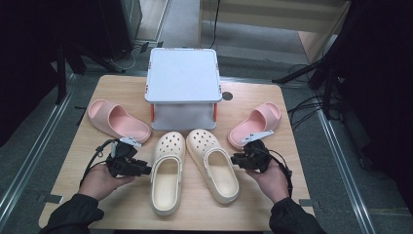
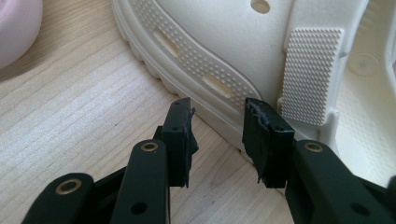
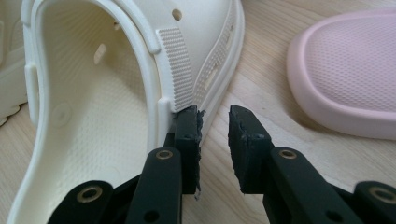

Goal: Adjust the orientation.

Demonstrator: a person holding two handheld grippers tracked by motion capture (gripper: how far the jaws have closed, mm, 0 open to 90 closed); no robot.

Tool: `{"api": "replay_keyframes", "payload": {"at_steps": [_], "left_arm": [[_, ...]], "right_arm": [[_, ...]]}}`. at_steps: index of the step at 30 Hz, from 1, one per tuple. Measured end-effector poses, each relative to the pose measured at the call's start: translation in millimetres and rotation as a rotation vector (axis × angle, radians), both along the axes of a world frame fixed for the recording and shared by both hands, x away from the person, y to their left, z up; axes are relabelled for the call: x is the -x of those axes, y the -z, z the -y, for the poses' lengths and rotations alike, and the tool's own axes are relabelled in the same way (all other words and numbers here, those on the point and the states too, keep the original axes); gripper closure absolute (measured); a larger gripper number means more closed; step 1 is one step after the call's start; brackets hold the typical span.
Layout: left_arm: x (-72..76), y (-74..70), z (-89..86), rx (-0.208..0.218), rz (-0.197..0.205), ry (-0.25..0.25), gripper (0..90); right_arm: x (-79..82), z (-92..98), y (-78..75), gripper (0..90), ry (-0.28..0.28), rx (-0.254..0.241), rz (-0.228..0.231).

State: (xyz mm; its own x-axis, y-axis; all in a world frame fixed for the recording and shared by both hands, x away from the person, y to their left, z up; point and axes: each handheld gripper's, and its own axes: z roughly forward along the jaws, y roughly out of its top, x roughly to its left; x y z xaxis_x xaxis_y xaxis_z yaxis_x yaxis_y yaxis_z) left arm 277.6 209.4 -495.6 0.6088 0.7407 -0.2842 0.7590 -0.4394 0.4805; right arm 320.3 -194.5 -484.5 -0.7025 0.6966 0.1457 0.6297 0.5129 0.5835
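A wooden table (image 1: pixel 126 204) seen from above, with a person's two forearms in dark sleeves coming in from 6 o'clock.

At 12 o'clock on the table stands a white box (image 1: pixel 183 87) with a flat lid, the largest thing on it.

Just in front of the box, at the table's centre, lie two cream clogs side by side, toes toward the box. The left clog (image 1: pixel 166 171) runs straight toward 6 o'clock; the right clog (image 1: pixel 214 163) angles its heel toward 5 o'clock.

A pink slide (image 1: pixel 118 120) lies at 10 o'clock, beside the box's left front corner. A second pink slide (image 1: pixel 255 125) lies at 2 o'clock, near the right clog's toe.

The left hand (image 1: pixel 100 181) at 8 o'clock holds the left gripper (image 1: pixel 146 170), which points at the left clog's outer side. In the left gripper view its jaws stand part open with nothing between them, their tips just at the clog's ribbed sole edge (image 2: pixel 187 56); whether they touch it cannot be told.

The right hand (image 1: pixel 272 180) at 4 o'clock holds the right gripper (image 1: pixel 234 158), which points at the right clog's outer side. In the right gripper view its jaws stand slightly apart and grip nothing; one jaw's tip sits against the clog's sole edge (image 3: pixel 224 51) below the strap, the other over bare wood.
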Motion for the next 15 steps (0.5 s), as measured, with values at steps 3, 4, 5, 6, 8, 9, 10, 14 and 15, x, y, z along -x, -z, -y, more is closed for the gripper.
{"api": "replay_keyframes", "payload": {"at_steps": [3,4,5,6,8,9,10,14,15], "left_arm": [[0.3,0.6,0.5,0.002,-0.005,-0.005,61.5],[0.3,0.9,0.3,0.000,-0.005,-0.003,61.6],[0.5,1.2,0.2,0.002,-0.012,-0.003,61.7],[1.3,2.8,0.1,0.001,-0.026,0.004,61.8],[1.6,3.6,0.1,-0.010,-0.031,0.013,61.8],[2.0,4.8,0.6,-0.015,-0.035,0.018,61.9],[2.4,5.8,1.2,-0.020,-0.036,0.018,62.2],[2.2,6.7,2.2,-0.028,-0.046,0.022,62.6],[2.4,6.6,2.4,-0.028,-0.045,0.021,62.7]], "right_arm": [[1.4,-3.3,0.7,73.4,-0.016,0.011,-0.005],[1.8,-4.3,1.2,73.0,-0.020,0.013,-0.005],[2.1,-4.7,1.2,72.5,-0.026,0.016,-0.001],[2.6,-4.9,0.8,71.7,-0.027,0.016,0.003],[2.6,-4.7,0.4,70.7,-0.023,0.017,0.004],[2.2,-4.5,0.6,69.9,-0.023,0.017,0.002],[1.2,-4.6,1.5,69.4,-0.023,0.019,0.007],[0.8,-8.2,2.3,69.6,-0.016,0.029,0.006],[1.2,-9.0,2.3,69.6,-0.017,0.031,0.005]]}}
